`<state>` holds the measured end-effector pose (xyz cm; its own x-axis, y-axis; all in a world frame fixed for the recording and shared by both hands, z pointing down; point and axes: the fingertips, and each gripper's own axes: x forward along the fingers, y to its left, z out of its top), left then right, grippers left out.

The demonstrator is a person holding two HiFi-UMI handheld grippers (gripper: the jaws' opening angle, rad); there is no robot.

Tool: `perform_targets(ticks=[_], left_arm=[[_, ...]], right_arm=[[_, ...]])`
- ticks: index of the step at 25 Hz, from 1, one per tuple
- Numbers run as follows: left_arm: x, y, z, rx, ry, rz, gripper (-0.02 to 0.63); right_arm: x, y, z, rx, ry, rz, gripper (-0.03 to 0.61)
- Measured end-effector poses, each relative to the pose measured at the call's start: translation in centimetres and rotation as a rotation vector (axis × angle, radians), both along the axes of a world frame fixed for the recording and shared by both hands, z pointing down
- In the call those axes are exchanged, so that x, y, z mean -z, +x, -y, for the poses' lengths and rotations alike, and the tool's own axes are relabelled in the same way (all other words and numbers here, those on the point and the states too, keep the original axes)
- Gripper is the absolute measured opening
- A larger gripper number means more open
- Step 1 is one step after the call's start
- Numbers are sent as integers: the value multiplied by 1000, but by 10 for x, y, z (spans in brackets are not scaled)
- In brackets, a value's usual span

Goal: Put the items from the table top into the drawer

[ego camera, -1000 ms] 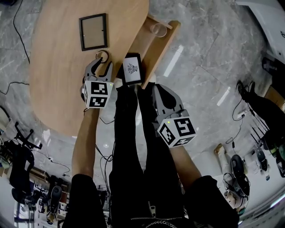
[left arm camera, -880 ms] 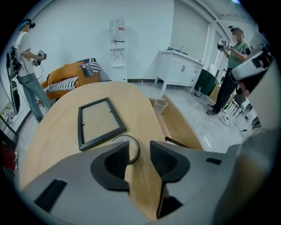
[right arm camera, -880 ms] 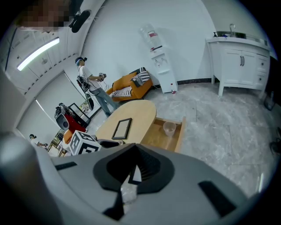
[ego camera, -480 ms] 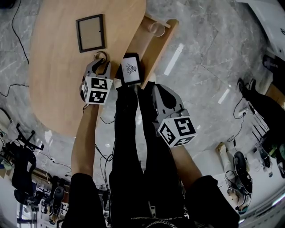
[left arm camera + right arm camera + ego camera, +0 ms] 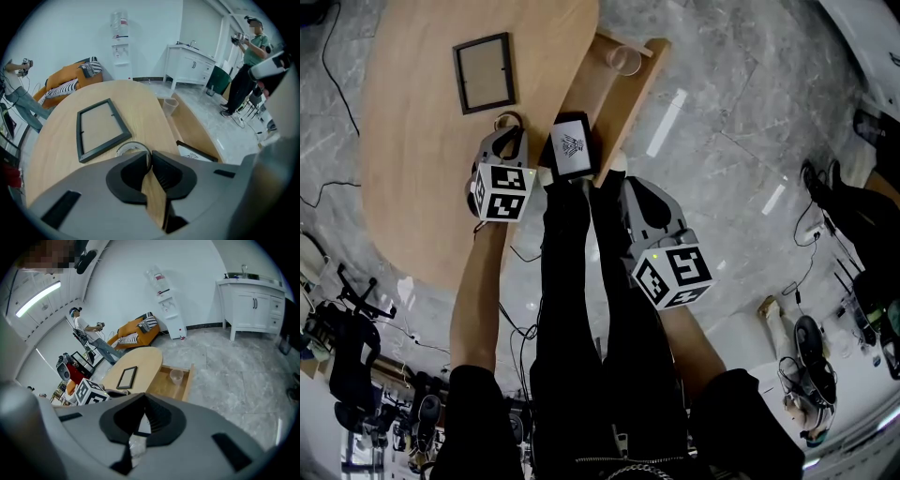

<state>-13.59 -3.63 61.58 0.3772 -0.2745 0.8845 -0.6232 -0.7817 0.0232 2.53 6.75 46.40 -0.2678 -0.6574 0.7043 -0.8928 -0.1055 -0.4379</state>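
The small pale round ring (image 5: 124, 146) lies flat on the light wooden oval table top (image 5: 412, 178), opening up (being round, it has no long axis to speak of). It sits near the table edge on the drawer side, just short of the near corner of the black rectangular picture frame (image 5: 484, 72) but apart from it. The L gripper (image 5: 149, 155) points steeply down at it. Its jaws have just been closing and now pinch the ring's thin wall betw. the tips. Most of the hoop shows beyond the left-hand jaw, twd. the frame. The frame lies flat, glass up, its long axis running along the table's length, away from the person. The open wooden drawer (image 5: 614, 98) juts out at the table's right side. A clear plastic cup (image 5: 625, 60) stands upright at its far end. A flat black box w/ a white patterned top (image 5: 571, 146) is at its near end, long axis along the drawer. The R gripper (image 5: 143, 398) has its jaws shut together, nothing in them. It hangs over the grey marbled floor (image 5: 731, 122) beside the person's black trousers (image 5: 581, 309), near the drawer's near end, aimed twd. table and drawer.
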Motion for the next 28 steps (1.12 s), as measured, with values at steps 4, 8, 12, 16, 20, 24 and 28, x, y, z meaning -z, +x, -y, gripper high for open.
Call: perform_targets(ticks=[4,8,12,16,20,24,28], left_arm=[[3,9,-2,-12,6,-10,46],[7,21,-1,-26,13,-20,46],[10,36,0,-47,17,-34,46],[14,57,0,-74,22,-50,46],[15,79,-4,-112,20,-61,46],[16,103,-8,-156,12,-76,46],[13,127,-11,-209,5,-84,46]], right_arm=[[0,3,-2,-8,2,1,12],[0,8,-5,-19,1,2,12],[-1,15,-8,-37,-1,3,12],[-1,24,-11,-60,0,4,12],[-2,35,-14,-83,-2,3,12],[0,49,-17,-111,-2,0,12],[-2,63,-20,-151,-5,-5,12]])
